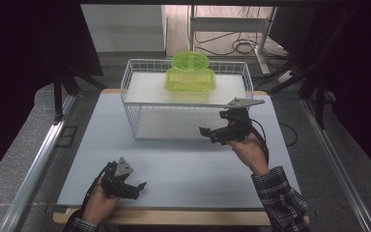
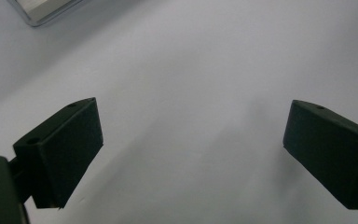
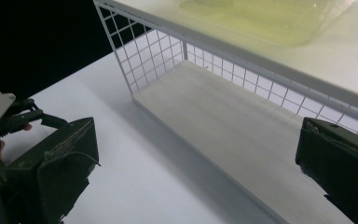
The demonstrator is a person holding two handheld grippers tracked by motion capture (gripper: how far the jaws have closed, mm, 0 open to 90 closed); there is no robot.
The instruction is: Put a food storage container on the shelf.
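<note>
A white wire rack with two shelves stands at the back of the pale table. On its upper shelf sits a yellow-green translucent container, with a round green piece at its back. My right gripper hangs open just in front of the rack's lower shelf, at its right end. In the right gripper view the open jaws face the lower shelf board, with the container above. My left gripper rests open near the table's front left edge, over bare table.
Metal rails run along both sides of the table. Cables and a desk frame lie on the floor beyond the rack. The other hand's gripper appears at the left of the right gripper view.
</note>
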